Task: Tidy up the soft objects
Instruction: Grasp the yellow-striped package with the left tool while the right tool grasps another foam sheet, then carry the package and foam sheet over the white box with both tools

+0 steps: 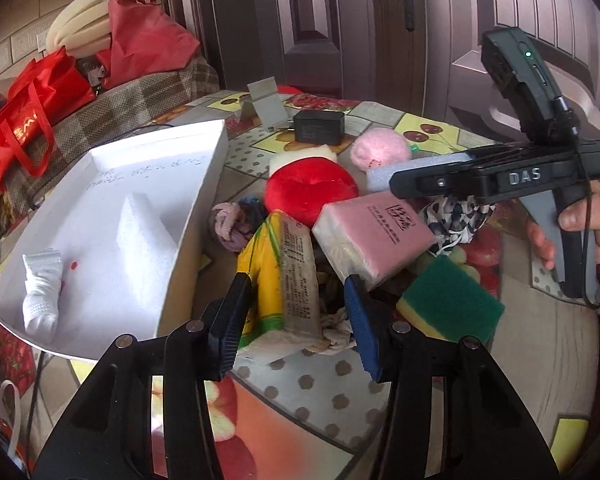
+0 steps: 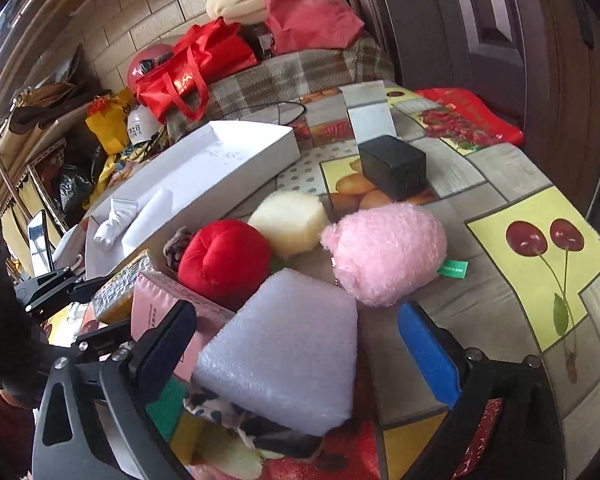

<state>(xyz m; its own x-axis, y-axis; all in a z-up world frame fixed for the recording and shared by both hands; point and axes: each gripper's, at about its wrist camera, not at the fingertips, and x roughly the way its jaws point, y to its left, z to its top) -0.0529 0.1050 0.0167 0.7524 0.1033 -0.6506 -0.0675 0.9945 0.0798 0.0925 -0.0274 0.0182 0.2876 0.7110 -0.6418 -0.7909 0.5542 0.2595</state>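
In the left wrist view my left gripper (image 1: 296, 284) is shut on a yellow tissue pack (image 1: 284, 276) at the near edge of a heap of soft things, with a scrap of patterned cloth beside the blue finger. Behind it lie a pink tissue pack (image 1: 374, 236), a red plush (image 1: 310, 192) and a green sponge (image 1: 452, 304). In the right wrist view my right gripper (image 2: 298, 316) stands open around a white foam block (image 2: 284, 352), with a gap showing at the blue finger. A pink plush (image 2: 384, 252) and a cream sponge (image 2: 288, 218) lie just beyond.
A white tray (image 1: 204, 184) on the left holds a white sock (image 1: 42, 288) and a polystyrene block (image 1: 140, 240). A black adapter (image 2: 392, 170) and a small metal stand (image 1: 264, 104) sit at the table's far side. Red bags (image 1: 32, 120) lie on a bench behind, before dark doors.
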